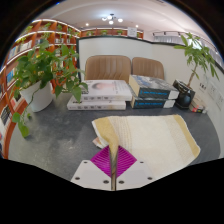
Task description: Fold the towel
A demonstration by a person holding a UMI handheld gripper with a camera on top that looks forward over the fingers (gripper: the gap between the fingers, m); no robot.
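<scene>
A cream-yellow towel (150, 135) lies spread on the grey floor just ahead of the fingers, with a fold of it drawn up into them. My gripper (113, 163) is shut on that fold of towel, pinched between the magenta pads (99, 159). The towel's near left corner is lifted towards the fingers; the rest lies flat, reaching out to the right.
A potted plant in a white pot (40, 92) stands at the left. Stacked boxes (100, 94) and dark boxes (152, 92) sit beyond the towel, in front of a brown sofa (122, 68). Another plant (198, 55) stands at the right. Bookshelves line the left wall.
</scene>
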